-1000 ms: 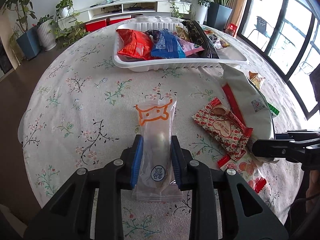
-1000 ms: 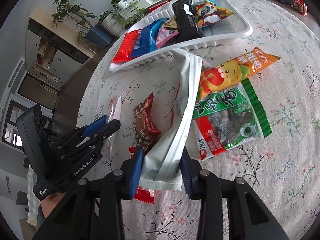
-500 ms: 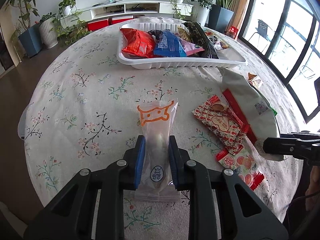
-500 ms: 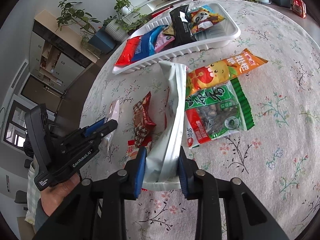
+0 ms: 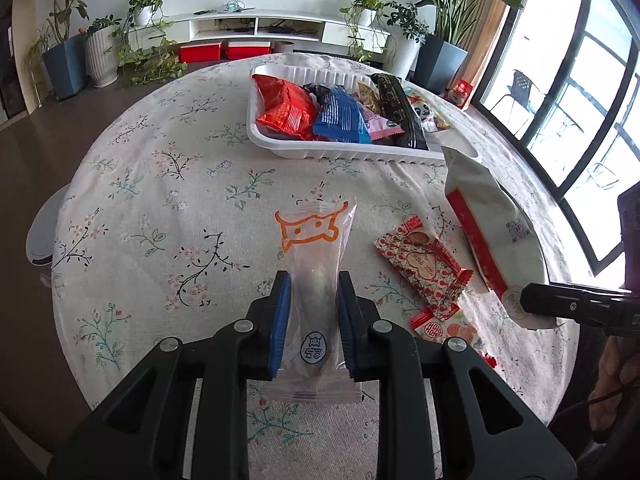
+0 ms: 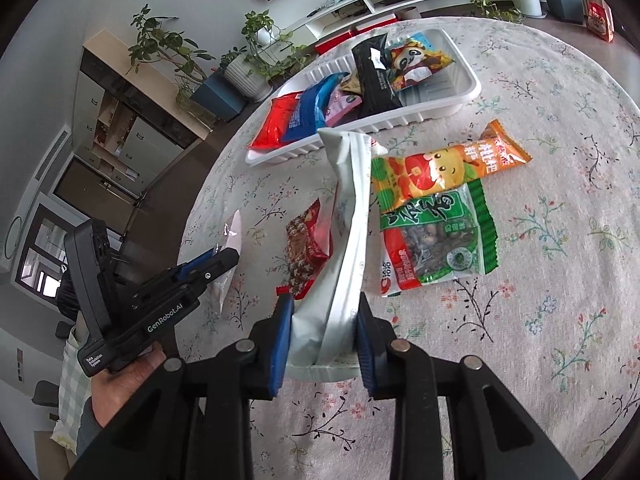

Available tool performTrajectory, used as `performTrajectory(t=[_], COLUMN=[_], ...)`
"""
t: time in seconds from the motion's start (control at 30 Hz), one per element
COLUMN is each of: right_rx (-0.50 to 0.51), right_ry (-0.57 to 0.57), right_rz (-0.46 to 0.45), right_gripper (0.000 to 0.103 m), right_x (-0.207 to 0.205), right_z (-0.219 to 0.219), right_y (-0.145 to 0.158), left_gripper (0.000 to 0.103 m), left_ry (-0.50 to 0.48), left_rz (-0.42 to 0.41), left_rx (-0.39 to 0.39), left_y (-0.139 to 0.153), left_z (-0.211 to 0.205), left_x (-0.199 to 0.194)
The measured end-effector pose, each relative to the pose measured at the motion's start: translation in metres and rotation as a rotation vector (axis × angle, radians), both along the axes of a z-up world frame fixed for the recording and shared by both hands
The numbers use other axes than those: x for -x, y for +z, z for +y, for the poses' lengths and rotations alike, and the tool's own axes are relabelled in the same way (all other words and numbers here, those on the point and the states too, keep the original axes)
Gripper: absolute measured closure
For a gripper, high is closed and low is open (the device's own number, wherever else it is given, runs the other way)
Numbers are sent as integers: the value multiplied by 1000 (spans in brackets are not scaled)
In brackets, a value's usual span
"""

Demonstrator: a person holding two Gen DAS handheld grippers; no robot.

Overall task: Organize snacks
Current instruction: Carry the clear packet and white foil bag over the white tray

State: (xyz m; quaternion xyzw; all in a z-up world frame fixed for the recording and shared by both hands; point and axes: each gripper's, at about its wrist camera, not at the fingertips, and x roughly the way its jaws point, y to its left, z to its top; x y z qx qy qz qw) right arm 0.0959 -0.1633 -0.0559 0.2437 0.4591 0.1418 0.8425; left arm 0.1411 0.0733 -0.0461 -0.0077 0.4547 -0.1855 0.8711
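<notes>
Left gripper (image 5: 310, 312) pinches a clear orange-printed packet (image 5: 314, 276); right gripper (image 6: 322, 328) pinches a long white pouch (image 6: 348, 216). Both are short of the white ribbed tray (image 5: 340, 152). Slick film may slip; the drooping pouch could snag loose table packets.

The right tool (image 6: 323, 322) clamps a white pouch (image 6: 347, 224) above the flowered worktop (image 6: 560, 240). Beside it lie green (image 6: 438, 240) and orange packets (image 6: 448, 164). The left tool (image 6: 218, 262) apparently pinches a clear wrapper (image 6: 230, 248).
</notes>
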Motion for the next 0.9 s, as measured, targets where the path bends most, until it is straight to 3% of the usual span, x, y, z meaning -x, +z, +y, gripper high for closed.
performTrajectory(t=[0.57, 0.9], right_rx=[-81, -41], right_ry=[-48, -143], right_rz=[-50, -154], right_gripper=[71, 71], right_x=[16, -1], right_z=[-35, -89], right_y=[19, 67], left_gripper=[82, 82], left_ry=[-26, -31], left_rz=[-54, -133], left_rx=[131, 128], left_y=[46, 94], left_z=[-7, -10], left_x=[8, -33])
